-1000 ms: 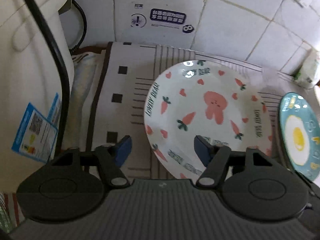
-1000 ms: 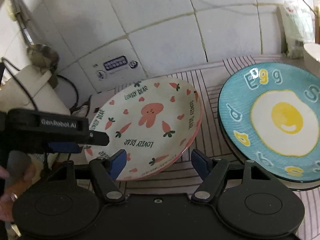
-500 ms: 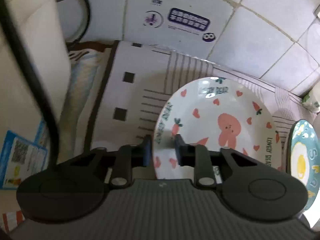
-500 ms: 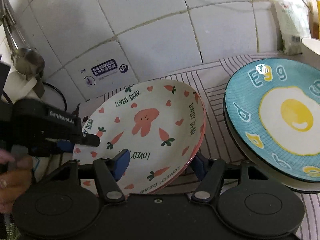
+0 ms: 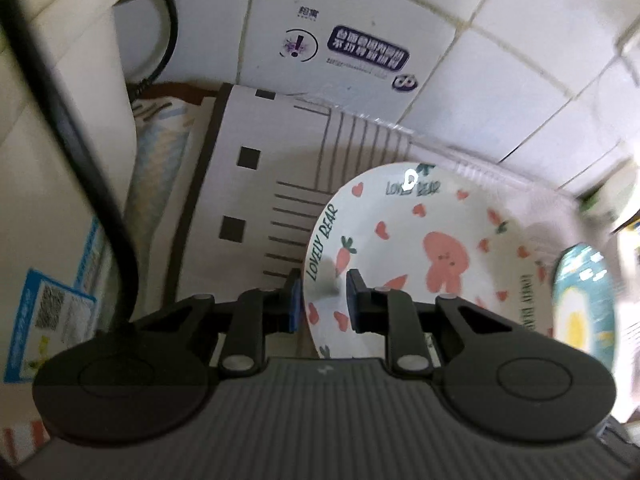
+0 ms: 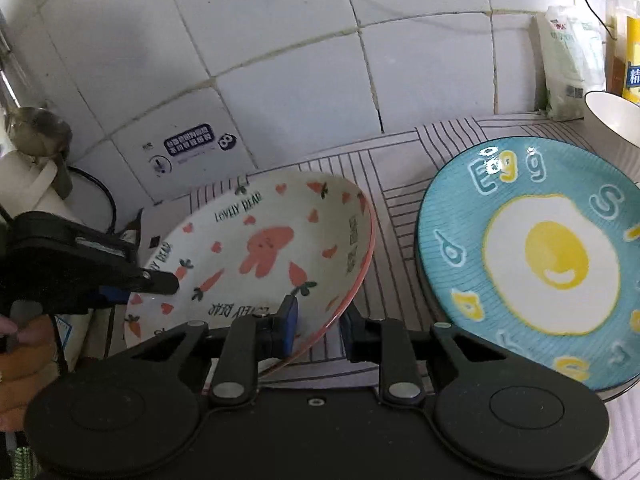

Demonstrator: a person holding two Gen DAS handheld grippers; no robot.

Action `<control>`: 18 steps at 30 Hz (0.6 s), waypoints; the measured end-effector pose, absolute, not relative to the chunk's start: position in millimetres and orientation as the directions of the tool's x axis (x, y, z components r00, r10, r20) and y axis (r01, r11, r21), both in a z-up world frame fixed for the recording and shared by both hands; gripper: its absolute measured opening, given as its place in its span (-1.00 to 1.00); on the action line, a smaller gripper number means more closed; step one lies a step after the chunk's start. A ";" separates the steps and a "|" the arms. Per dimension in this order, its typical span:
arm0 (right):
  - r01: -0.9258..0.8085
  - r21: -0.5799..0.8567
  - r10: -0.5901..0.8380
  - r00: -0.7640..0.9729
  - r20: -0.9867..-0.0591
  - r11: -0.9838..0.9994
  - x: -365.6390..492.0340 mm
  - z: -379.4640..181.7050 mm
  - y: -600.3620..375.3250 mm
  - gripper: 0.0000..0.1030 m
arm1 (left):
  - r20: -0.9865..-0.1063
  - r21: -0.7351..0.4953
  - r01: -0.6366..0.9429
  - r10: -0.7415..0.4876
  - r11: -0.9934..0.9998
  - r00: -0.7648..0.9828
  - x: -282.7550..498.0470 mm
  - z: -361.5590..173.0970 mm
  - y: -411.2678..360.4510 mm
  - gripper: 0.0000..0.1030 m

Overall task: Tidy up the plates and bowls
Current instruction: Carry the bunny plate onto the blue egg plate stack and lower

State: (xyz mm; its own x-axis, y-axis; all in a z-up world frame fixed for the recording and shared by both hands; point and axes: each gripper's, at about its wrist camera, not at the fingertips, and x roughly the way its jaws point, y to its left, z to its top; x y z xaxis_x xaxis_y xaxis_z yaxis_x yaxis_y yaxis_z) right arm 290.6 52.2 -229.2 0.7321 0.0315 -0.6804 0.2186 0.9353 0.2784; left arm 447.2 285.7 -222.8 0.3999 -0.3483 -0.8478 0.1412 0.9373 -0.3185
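Observation:
A white plate with a pink bear and carrots (image 5: 432, 248) (image 6: 272, 248) is held tilted above the striped mat (image 6: 400, 184). My left gripper (image 5: 322, 300) is shut on the plate's left rim; it also shows in the right wrist view (image 6: 132, 280). My right gripper (image 6: 318, 320) is shut on the plate's near right rim. A blue plate with a fried egg (image 6: 536, 256) (image 5: 580, 300) lies flat on the mat to the right.
A white bowl (image 6: 612, 116) stands at the far right, with food packets (image 6: 568, 60) behind it. A white appliance (image 5: 52, 152) with a black cable (image 5: 72, 136) stands on the left. The tiled wall (image 6: 280, 40) runs behind the mat.
Both grippers closed on the bear plate's rim, left first, then right. The plate has lifted and tilted off the mat.

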 end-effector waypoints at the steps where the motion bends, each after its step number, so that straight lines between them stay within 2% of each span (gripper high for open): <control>1: 0.206 0.276 0.039 0.732 -0.680 0.939 291.3 -229.0 51.0 -0.47 | -0.847 -0.322 0.148 -0.354 0.935 0.397 445.8 -222.1 286.2 -0.60; 7: 0.122 0.289 0.105 0.744 -0.660 0.949 280.7 -223.5 48.1 -0.46 | -0.844 -0.315 0.171 -0.358 0.933 0.399 432.9 -211.2 293.6 -0.60; 12: 0.024 0.275 0.156 0.775 -0.613 0.961 262.9 -202.5 51.2 -0.47 | -0.829 -0.297 0.187 -0.350 0.936 0.436 415.2 -182.9 299.1 -0.60; 18: -0.004 0.292 0.180 0.795 -0.579 0.956 242.8 -180.5 43.2 -0.47 | -0.801 -0.311 0.216 -0.378 0.926 0.464 390.3 -147.5 299.2 -0.60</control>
